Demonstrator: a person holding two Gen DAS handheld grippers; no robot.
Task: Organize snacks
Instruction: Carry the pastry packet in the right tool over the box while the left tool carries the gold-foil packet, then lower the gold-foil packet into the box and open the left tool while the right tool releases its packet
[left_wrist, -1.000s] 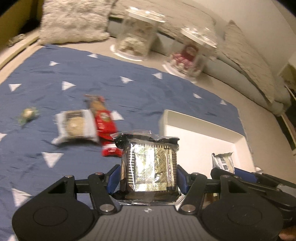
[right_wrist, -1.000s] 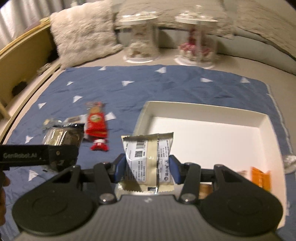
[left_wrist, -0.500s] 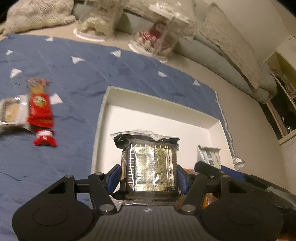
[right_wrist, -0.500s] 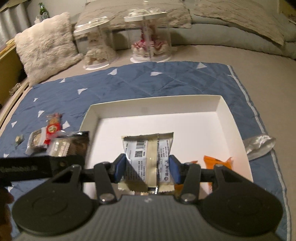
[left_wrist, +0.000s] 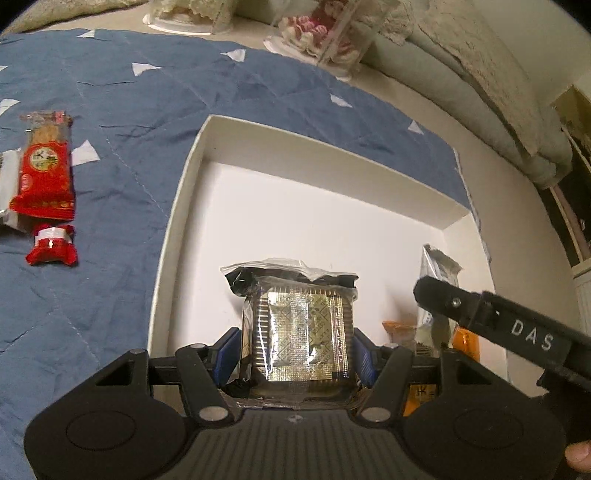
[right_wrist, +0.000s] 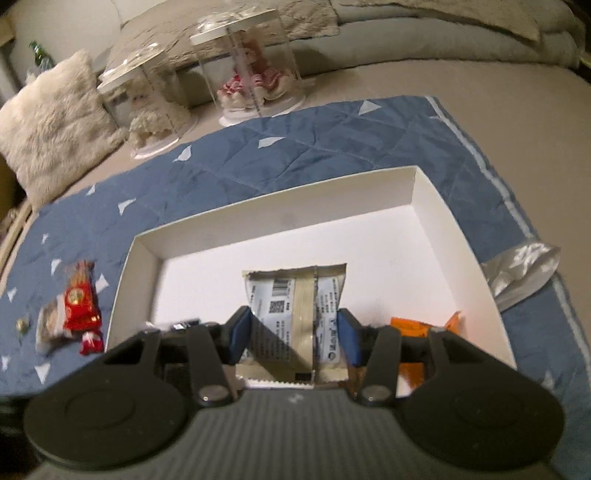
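The gold packet (left_wrist: 299, 332) is pinched between the left gripper's (left_wrist: 295, 354) jaws above the white box (left_wrist: 173, 206), and the white packet (right_wrist: 295, 310) is clamped in the right gripper's (right_wrist: 293, 334) jaws over the same box. Orange packets (right_wrist: 417, 326) lie inside the box, a red packet (left_wrist: 46, 177) on the blue quilt (left_wrist: 110, 110) left of it.

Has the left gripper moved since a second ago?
Yes. The left gripper, shut on its foil snack, went from over the blue mat to over the white box.

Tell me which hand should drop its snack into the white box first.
Probably the right. The right gripper holds its white packet over the white box floor by the orange snacks. The left gripper, with its gold packet, hangs near the box's left wall.
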